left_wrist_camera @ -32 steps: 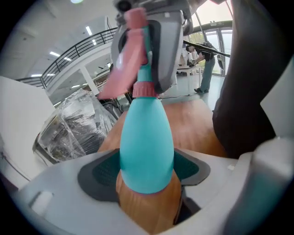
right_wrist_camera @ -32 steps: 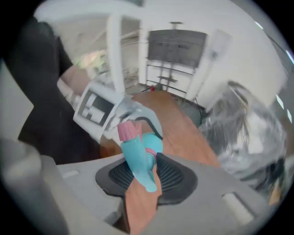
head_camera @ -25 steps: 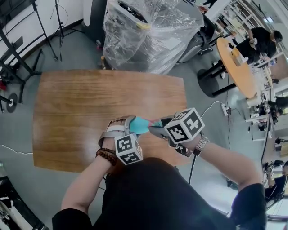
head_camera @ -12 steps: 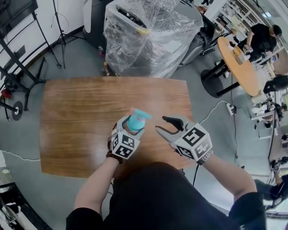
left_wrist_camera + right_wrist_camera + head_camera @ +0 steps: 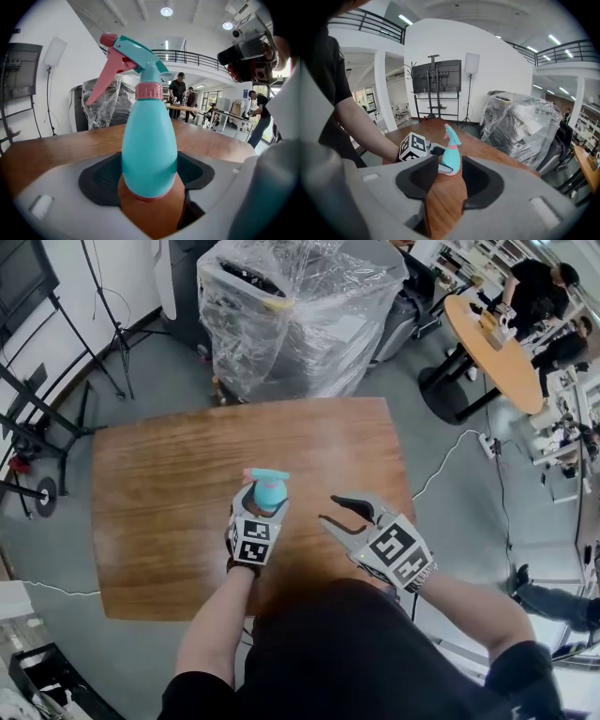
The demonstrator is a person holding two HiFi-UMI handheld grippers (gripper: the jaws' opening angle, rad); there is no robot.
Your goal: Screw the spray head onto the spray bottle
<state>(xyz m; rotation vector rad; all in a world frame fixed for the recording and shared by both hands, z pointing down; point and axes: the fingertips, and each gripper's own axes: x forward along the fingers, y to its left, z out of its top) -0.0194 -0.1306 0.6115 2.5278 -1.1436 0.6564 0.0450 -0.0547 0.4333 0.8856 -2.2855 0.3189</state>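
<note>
I have the wooden table [image 5: 169, 474] under me. My left gripper [image 5: 262, 507] pinches the teal spray bottle [image 5: 150, 150] round its belly and holds it upright low over the wood. I can't tell if its base touches. My right gripper [image 5: 330, 509] hangs near it, apart from it. Its jaws are spread and empty, and have just been closing a little. The spray head [image 5: 136, 56], with pink trigger and collar, sits on the bottle's neck.
</note>
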